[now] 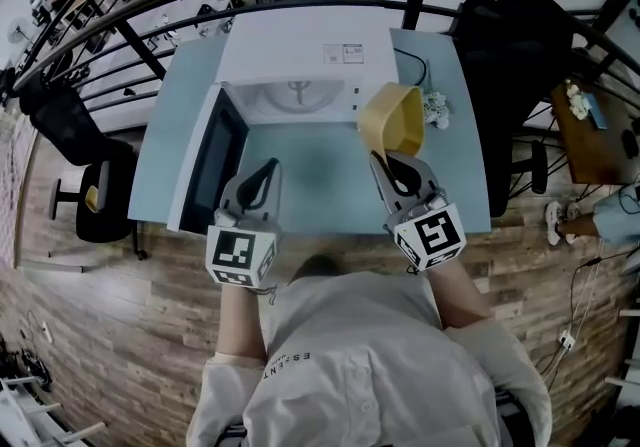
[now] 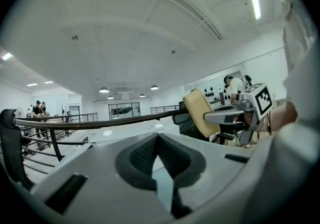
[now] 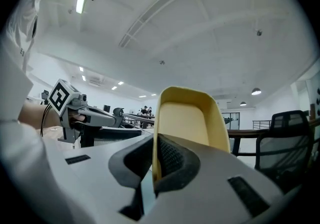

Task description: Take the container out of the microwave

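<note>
Your right gripper (image 1: 388,161) has its fingers (image 3: 172,159) clenched on the rim of the yellow container (image 1: 391,117). The container is held tilted in the air, outside the microwave (image 1: 300,50), in front of its right side and above the worktop (image 1: 320,180). The microwave door (image 1: 212,160) stands open to the left. Your left gripper (image 1: 266,170) is near the door, with its fingers (image 2: 142,155) pressed together on nothing.

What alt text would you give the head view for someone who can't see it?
The right gripper holds a yellow container by its rim, outside the open white microwave on a pale blue table; the left gripper is shut, empty.
</note>
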Motion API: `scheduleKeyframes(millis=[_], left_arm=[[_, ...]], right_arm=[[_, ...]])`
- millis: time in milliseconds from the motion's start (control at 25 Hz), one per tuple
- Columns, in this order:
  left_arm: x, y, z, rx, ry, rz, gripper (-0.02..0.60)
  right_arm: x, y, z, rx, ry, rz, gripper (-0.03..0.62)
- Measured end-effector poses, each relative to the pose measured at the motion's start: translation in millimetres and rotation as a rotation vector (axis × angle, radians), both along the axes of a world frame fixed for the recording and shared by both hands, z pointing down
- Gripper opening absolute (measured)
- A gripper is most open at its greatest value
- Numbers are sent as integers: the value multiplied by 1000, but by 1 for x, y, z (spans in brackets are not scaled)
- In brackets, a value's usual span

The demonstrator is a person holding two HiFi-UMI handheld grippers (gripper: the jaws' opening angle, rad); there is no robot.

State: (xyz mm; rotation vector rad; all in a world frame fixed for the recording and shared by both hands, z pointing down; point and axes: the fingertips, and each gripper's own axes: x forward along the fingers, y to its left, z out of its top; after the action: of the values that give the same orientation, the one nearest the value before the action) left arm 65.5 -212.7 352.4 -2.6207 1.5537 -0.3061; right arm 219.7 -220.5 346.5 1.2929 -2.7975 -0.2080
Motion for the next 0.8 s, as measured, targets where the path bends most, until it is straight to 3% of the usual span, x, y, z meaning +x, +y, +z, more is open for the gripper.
scheduleKeyframes(millis=[800], left_arm=[[13,12,0,5,-26,-25,-6]], right_arm=[[13,4,15,-56,-31,-3,17]])
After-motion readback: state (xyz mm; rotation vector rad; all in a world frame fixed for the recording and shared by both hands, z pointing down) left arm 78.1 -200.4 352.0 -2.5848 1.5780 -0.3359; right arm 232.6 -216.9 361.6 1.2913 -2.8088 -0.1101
